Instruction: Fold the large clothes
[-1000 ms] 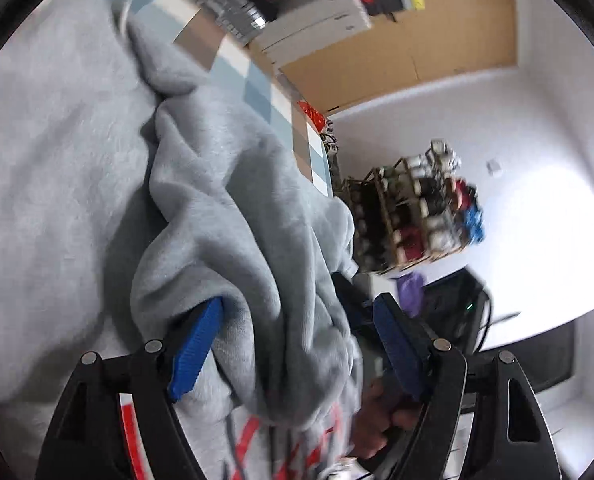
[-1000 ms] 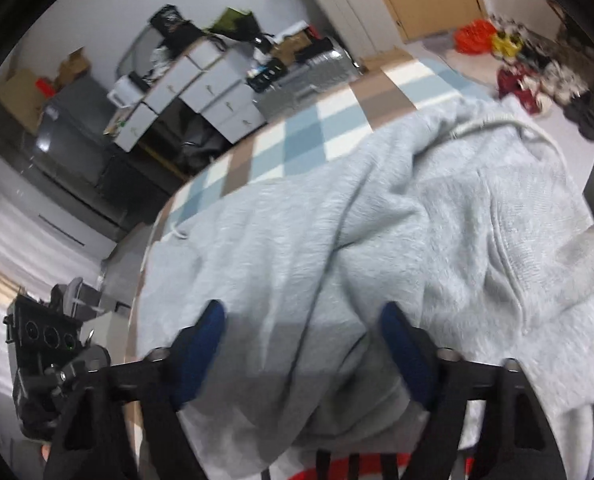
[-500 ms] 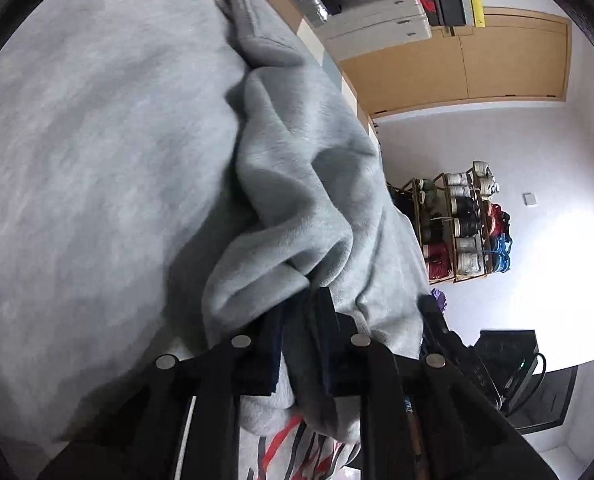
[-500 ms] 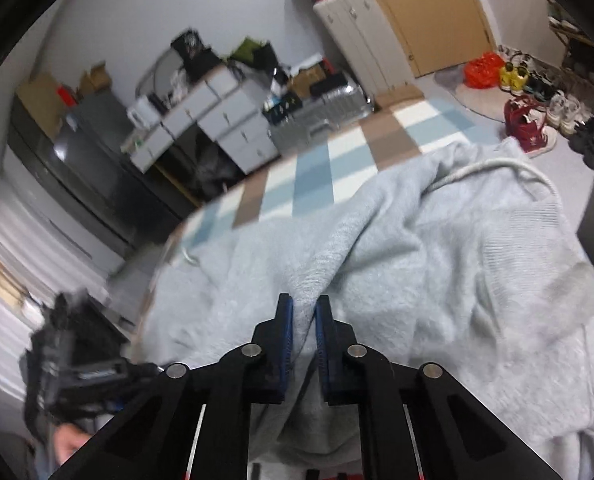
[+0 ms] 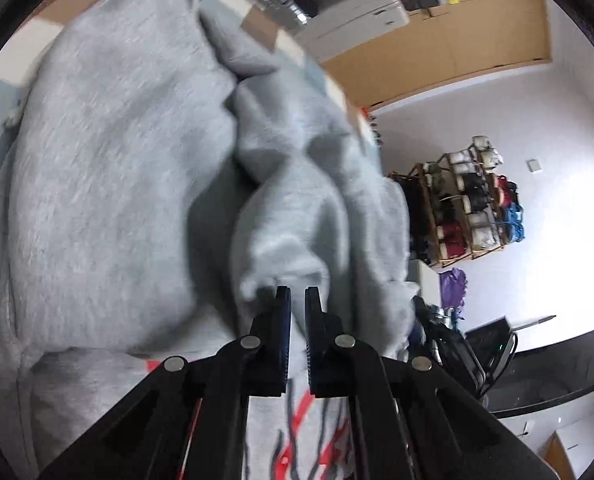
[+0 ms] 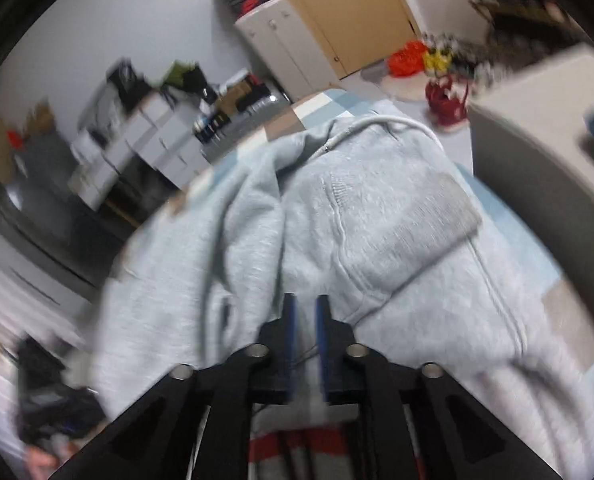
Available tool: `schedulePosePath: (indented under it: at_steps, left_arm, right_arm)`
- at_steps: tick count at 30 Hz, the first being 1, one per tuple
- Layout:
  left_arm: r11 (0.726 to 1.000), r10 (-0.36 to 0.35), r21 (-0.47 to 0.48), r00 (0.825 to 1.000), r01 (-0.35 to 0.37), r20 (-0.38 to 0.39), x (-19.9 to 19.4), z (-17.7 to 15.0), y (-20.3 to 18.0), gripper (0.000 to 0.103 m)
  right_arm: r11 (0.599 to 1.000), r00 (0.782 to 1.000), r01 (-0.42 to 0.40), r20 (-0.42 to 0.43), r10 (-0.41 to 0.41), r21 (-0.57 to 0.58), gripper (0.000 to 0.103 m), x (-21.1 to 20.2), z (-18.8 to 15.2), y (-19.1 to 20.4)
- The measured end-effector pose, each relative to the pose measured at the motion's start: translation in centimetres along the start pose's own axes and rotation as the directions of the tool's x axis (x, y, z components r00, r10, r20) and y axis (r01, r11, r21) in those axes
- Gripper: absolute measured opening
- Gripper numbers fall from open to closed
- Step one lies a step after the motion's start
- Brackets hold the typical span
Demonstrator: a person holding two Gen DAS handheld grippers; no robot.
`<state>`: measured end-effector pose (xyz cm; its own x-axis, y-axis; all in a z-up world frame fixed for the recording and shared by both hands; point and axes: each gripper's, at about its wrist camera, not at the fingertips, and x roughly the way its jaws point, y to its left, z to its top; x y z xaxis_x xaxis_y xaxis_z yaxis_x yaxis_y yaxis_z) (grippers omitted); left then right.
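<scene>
Change: both grippers, spread wide a second before, had clenched onto folds of cloth.
Left gripper (image 5: 297, 294): pinched a bunched fold of the large light-grey fleece sweatshirt (image 5: 109, 184).
Right gripper (image 6: 305, 304): clamped on another fold of the sweatshirt (image 6: 377, 216).
Garment: draped over the blue, white and brown checked bed cover (image 6: 317, 106), reaching its far edge.
</scene>
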<state>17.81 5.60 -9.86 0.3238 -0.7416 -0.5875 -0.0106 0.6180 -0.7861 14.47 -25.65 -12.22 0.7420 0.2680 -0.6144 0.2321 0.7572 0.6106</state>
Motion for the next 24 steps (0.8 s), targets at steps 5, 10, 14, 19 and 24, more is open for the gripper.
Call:
schedulePosePath:
  at_steps: [5,10,14,19,24]
  left_arm:
    - [0.995,-0.092,0.039,0.987,0.088,0.132,0.1,2.2,-0.7,0.085]
    - [0.998,-0.059,0.012,0.991,0.058,0.123,2.8,3.8,-0.9,0.085]
    - [0.999,0.015,-0.043,0.997,-0.011,0.082,6.0,4.4,-0.8,0.085]
    - [0.993,0.114,0.009,0.99,-0.115,0.082,6.0,4.0,-1.2,0.08]
    - [0.978,0.209,0.002,0.974,-0.21,0.087,5.2,3.4,1.3,0.014]
  right_arm:
    - [0.995,0.992,-0.097,0.072,0.1,-0.037,0.079,-3.4,-1.1,2.0]
    - [0.989,0.988,-0.138,0.065,0.141,-0.045,0.084,-3.8,-2.3,3.8]
    - [0.984,0.988,-0.135,0.056,0.142,-0.12,0.084,-3.4,-2.7,5.1]
    - [0.972,0.991,-0.111,0.045,0.123,-0.207,0.084,-3.3,-3.3,6.0]
    - [0.955,0.993,-0.092,0.048,0.109,-0.281,0.084,-3.5,-4.0,6.7]
